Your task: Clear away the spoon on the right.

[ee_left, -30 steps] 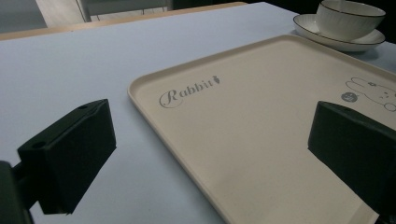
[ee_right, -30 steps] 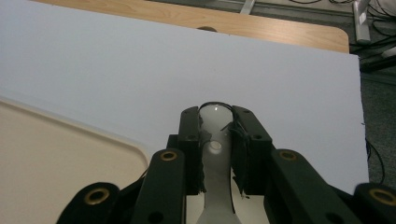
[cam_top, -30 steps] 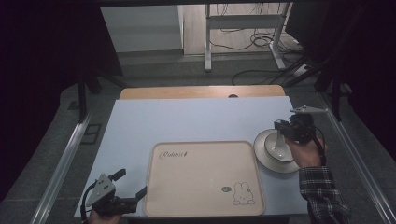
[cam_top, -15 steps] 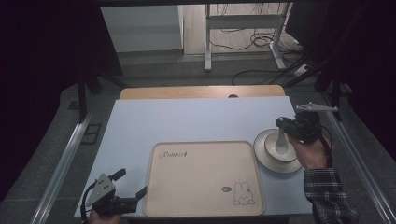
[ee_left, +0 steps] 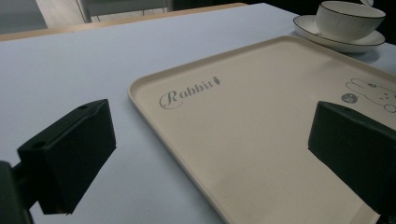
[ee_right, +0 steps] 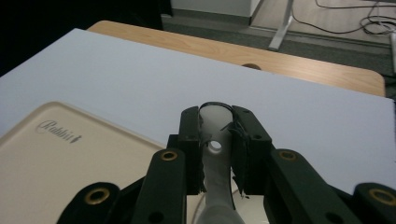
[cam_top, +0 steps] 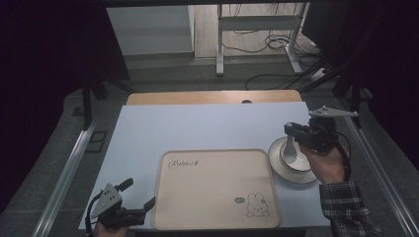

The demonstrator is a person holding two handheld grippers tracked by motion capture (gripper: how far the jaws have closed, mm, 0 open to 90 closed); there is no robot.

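While the right gripper (cam_top: 292,129) sits at the right of the high view with its jaws closed on the handle of a white ceramic spoon (ee_right: 215,158), the spoon's bowl end hangs down into the white bowl (cam_top: 295,154) that stands on a saucer (cam_top: 281,170) just beside the right edge of the tray (cam_top: 217,190). Seen from the right gripper view, the handle tip with its small round hole stands pinched between the two black jaws at centre frame. At the lower left of the high view the left gripper (cam_top: 129,207) rests near the tray's lower-left corner, its jaws spread wide and holding nothing; the left gripper view shows them apart, with the counter (ee_left: 70,60) and tray between them and the black-rimmed bowl and saucer at the upper right. Judging by this, the spoon is grasped and appears partly raised from the bowl, but nothing has reached the tray, so any transfer looks barely begun. Printed on the tray's upper-left area is the word "Rabbit" (ee_left: 189,91) in script with a small carrot mark, and a rabbit drawing (cam_top: 257,205) sits at its lower right, beside a small dark oval label too small to read.
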